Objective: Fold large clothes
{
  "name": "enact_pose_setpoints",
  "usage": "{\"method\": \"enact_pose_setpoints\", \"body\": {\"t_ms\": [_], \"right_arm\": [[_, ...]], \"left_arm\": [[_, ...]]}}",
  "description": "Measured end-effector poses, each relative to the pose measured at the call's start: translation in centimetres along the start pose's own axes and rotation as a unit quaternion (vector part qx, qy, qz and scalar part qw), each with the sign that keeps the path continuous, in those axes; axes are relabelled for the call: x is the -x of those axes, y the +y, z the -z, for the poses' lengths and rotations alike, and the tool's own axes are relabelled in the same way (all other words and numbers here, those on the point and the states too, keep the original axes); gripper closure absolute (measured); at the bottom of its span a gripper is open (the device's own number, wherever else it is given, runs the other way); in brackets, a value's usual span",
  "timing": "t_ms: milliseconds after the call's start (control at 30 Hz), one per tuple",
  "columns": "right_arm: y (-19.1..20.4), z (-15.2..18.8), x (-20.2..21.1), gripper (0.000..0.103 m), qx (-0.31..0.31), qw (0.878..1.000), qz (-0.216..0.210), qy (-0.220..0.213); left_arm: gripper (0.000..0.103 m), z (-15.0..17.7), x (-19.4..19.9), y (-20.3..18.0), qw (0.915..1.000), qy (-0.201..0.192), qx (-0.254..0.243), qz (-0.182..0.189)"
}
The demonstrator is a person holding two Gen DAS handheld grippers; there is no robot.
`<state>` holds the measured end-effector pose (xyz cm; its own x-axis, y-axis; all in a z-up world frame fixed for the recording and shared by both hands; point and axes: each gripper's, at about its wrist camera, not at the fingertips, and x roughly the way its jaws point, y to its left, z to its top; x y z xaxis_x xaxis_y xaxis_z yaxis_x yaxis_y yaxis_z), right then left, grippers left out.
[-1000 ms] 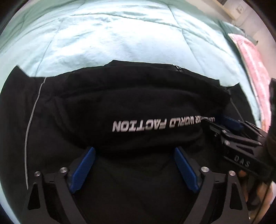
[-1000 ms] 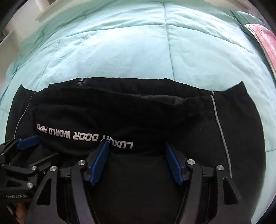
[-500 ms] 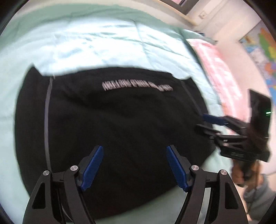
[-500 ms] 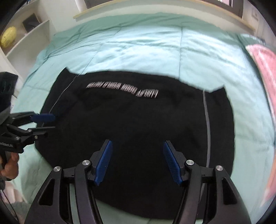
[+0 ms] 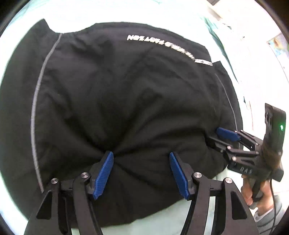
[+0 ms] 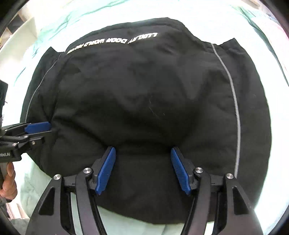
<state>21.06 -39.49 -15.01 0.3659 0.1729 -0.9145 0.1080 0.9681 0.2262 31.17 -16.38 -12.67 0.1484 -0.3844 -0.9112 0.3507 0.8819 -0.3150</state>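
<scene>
Grippers both point forward over the near edge of our black garment (image 5: 115, 94), the left gripper (image 5: 141, 173) and the right gripper (image 6: 142, 169) side by side. We see the garment lying folded on a pale green bedspread (image 6: 126, 16). Both grippers stand wide apart, blue pads pressing into the fabric without clamping it.

Both views strongly overexposed: the bedding (image 5: 126, 10) is blown out to near white, detail lost. The black garment (image 6: 144, 101) reads dark with faint folds. Heavy fisheye bending and black vignette at corners. Slight blur on lettering (image 5: 168, 45).
</scene>
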Motion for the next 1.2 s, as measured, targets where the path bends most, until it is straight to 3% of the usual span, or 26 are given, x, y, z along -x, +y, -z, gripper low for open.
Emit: {"method": "enact_pose_setpoints", "body": {"t_ms": [100, 200, 333, 467, 633, 733, 933, 1100, 1200], "right_arm": [[-1.1, 0.0, 2.3, 0.037, -0.02, 1.0, -0.007, -0.018], [-3.0, 0.3, 5.1, 0.037, -0.045, 0.998, -0.009, -0.045], [-6.9, -0.6, 8.3, 0.035, -0.07, 0.994, 0.016, -0.083], [-11.0, -0.8, 10.2, 0.034, -0.093, 0.989, 0.051, -0.102], [-14.7, -1.6, 10.4, 0.034, -0.109, 0.986, 0.076, -0.101], [-16.9, -1.8, 10.1, 0.034, -0.117, 0.986, 0.073, -0.093], [-18.9, -3.3, 7.2, 0.034, -0.143, 0.986, 0.034, -0.075], [-19.7, -3.6, 4.3, 0.034, -0.152, 0.987, 0.009, -0.052], [-20.3, -3.6, 2.8, 0.033, -0.163, 0.985, -0.04, -0.042]], "left_arm": [[0.036, 0.3, 3.7, 0.5, 0.9994, -0.031, -0.012, -0.009], [0.036, 0.4, 7.4, 2.5, 0.9981, -0.061, 0.0, 0.004], [0.027, 0.0, 11.4, 6.6, 0.9941, -0.099, 0.038, -0.022], [0.026, -0.7, 13.2, 12.0, 0.9891, -0.11, 0.096, -0.019], [0.026, -2.3, 12.1, 17.1, 0.9827, -0.114, 0.145, 0.02], [0.026, -3.9, 9.3, 18.9, 0.9776, -0.103, 0.175, 0.056], [0.026, -5.6, 6.0, 21.2, 0.9671, -0.082, 0.197, 0.138], [0.026, -6.1, 4.0, 22.0, 0.9641, -0.058, 0.203, 0.162], [0.026, -6.1, 2.8, 21.9, 0.959, -0.046, 0.205, 0.19]]}}
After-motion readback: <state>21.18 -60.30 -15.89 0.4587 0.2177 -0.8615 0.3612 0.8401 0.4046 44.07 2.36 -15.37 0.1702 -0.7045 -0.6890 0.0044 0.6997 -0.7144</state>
